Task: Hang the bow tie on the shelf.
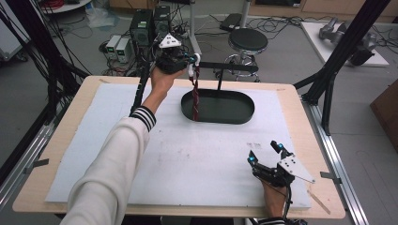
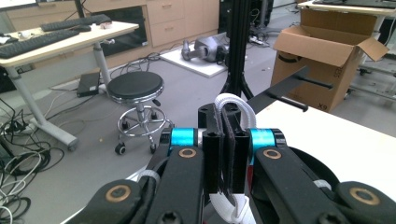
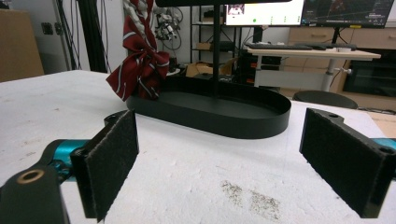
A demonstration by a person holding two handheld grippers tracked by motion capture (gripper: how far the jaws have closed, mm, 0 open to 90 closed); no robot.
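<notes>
A dark red striped bow tie [image 1: 195,96] hangs by its white band [image 2: 232,103] from my left gripper [image 1: 191,63], which is shut on the band above the left end of the black oval tray [image 1: 244,110]. In the left gripper view the jaws [image 2: 227,140] pinch the band, with the white loop sticking out above them. A black stand with a horizontal bar [image 1: 230,67] rises from the tray just right of the gripper. My right gripper [image 1: 265,152] rests open on the white board at the front right. Its view shows the tie [image 3: 140,70] dangling over the tray [image 3: 261,123].
A white foam board [image 1: 187,154] covers the wooden table. Black frame posts [image 1: 338,51] stand at the table's right side. Beyond the far edge are a black stool [image 1: 248,40], cables and electronics. A cardboard box [image 2: 327,51] sits on the floor.
</notes>
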